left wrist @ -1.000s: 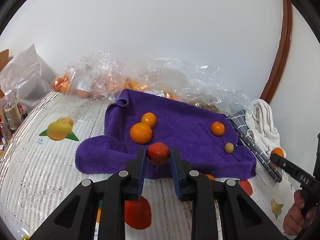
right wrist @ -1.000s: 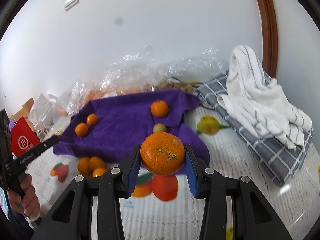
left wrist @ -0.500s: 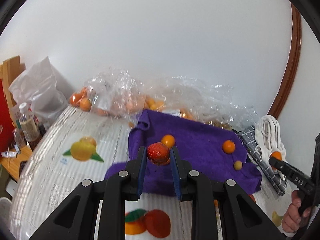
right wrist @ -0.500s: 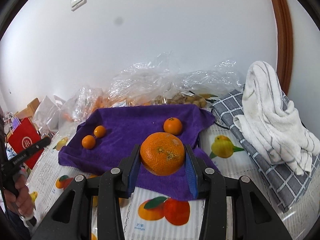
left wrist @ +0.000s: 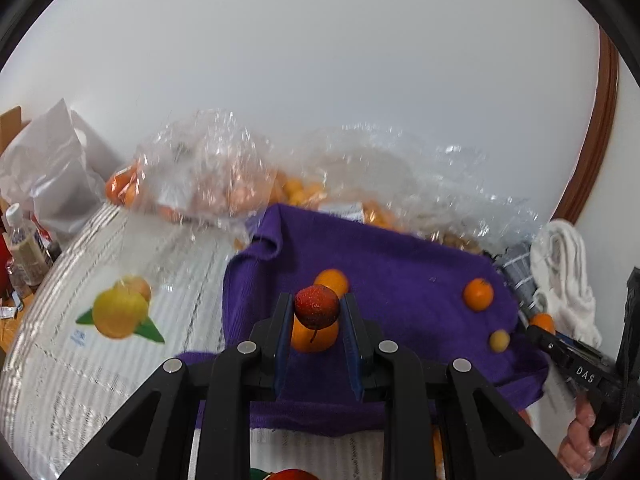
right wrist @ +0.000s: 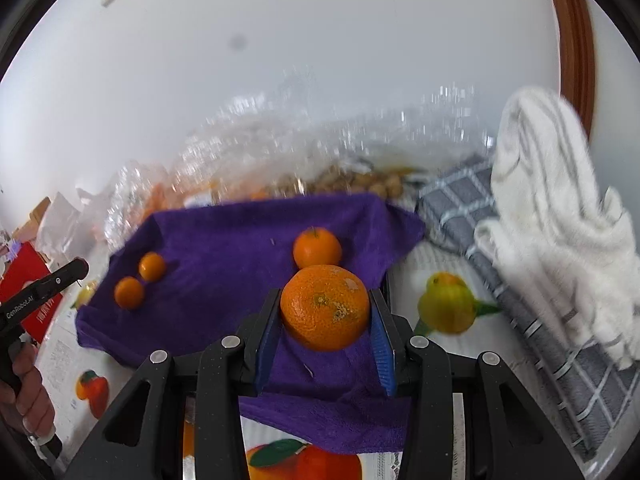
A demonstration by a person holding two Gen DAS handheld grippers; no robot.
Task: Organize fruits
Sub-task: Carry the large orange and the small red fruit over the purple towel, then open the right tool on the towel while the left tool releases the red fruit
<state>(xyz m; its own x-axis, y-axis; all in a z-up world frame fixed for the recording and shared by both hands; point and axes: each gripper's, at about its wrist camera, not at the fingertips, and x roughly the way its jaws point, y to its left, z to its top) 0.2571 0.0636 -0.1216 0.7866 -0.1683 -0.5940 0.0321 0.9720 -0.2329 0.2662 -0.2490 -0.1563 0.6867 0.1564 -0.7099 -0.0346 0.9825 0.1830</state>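
My left gripper (left wrist: pixel 317 313) is shut on a small red fruit (left wrist: pixel 317 306) and holds it above the purple towel (left wrist: pixel 400 264). On the towel lie two oranges just behind the red fruit (left wrist: pixel 331 282), an orange farther right (left wrist: pixel 478 294) and a small yellow-green fruit (left wrist: pixel 499 340). My right gripper (right wrist: pixel 325 312) is shut on a large orange (right wrist: pixel 325 307) over the towel's near edge (right wrist: pixel 224 248). An orange (right wrist: pixel 317 247) lies just beyond it, and two small oranges (right wrist: pixel 141 280) lie at the left.
Clear plastic bags of oranges and nuts (left wrist: pixel 208 176) line the wall behind the towel. A grey checked cloth (right wrist: pixel 520 280) with a white towel (right wrist: pixel 560 208) lies at the right. Bottles (left wrist: pixel 20 240) and a white bag stand at the far left. The tablecloth (left wrist: pixel 100 360) has printed fruit.
Both grippers have moved forward and down toward the purple towel, each still holding its fruit. The towel and its fruits loom larger in both views.
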